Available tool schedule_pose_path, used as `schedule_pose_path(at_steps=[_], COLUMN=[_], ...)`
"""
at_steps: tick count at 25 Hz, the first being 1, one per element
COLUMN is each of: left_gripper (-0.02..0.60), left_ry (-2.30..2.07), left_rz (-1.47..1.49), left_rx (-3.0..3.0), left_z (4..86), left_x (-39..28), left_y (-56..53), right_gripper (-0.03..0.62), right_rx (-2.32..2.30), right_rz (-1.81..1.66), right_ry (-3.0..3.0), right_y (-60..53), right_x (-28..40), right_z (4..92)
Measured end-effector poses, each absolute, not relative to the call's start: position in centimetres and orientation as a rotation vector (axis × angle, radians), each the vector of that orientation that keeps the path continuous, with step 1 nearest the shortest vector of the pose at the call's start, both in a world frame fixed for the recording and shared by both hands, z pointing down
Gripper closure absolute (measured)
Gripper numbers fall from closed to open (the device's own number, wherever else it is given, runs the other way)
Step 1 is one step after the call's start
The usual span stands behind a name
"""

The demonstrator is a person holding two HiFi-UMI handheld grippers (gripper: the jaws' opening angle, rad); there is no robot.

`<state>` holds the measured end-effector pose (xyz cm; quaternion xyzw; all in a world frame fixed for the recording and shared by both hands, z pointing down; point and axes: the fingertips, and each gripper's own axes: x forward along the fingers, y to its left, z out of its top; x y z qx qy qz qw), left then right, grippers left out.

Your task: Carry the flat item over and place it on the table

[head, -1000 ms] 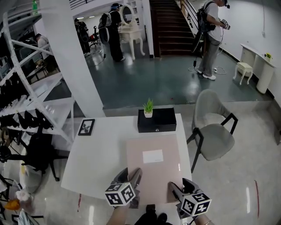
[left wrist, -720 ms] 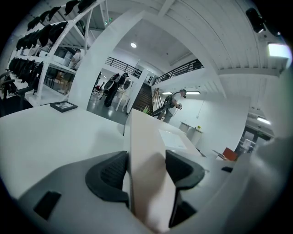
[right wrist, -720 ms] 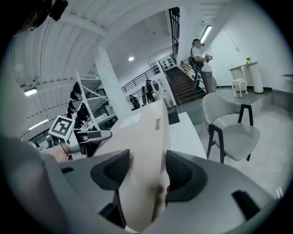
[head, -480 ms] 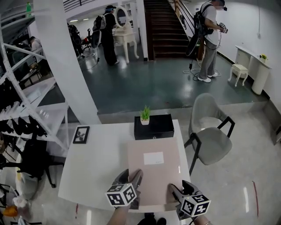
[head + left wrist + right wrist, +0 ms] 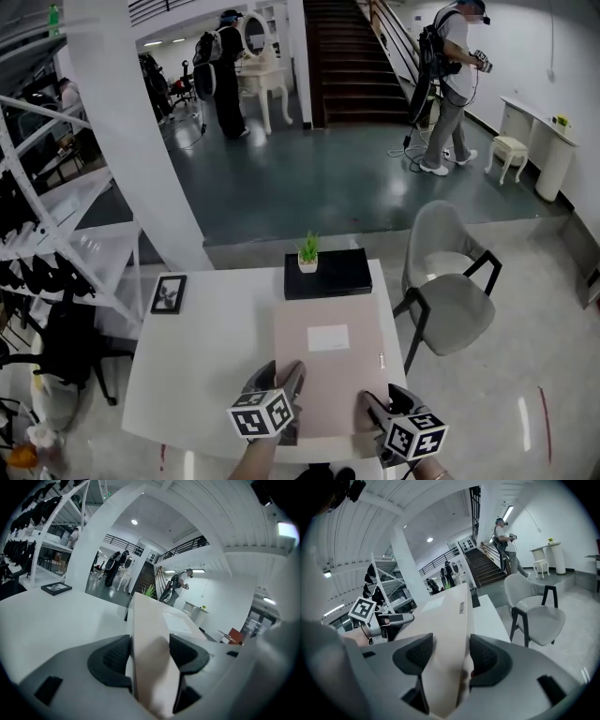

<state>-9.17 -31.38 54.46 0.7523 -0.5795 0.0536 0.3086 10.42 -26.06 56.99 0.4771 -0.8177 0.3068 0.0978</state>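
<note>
I'm gripping the board (image 5: 330, 375) by its near edge: left gripper (image 5: 283, 373) clamping one corner, right gripper (image 5: 382, 401) the other. Board is stretching ahead of both over the table (image 5: 202, 356).

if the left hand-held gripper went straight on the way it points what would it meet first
Probably the black rectangular box carrying a small potted green plant, though depth is unclear; the left hand-held gripper, shut on the flat pink board, points along that board.

Grey bodies (image 5: 65, 677), black fingers (image 5: 112, 657), marker cubes (image 5: 258, 413)
</note>
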Motion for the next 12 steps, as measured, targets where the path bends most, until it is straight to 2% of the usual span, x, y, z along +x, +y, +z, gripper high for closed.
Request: schedule_pose_path(at_steps=[12], left_gripper=[0.318], left_ry=[-1.502], left_rz=[0.191], left_rx=[1.913], left_z=[57.0], left_x=[-9.3], left_y=[-32.6], right_gripper=[0.349], right_rx=[1.402], right_rz=[0.950], right_ry=[-2.377], right_y=[-27.2], right_x=[10.3], right_z=[58.5])
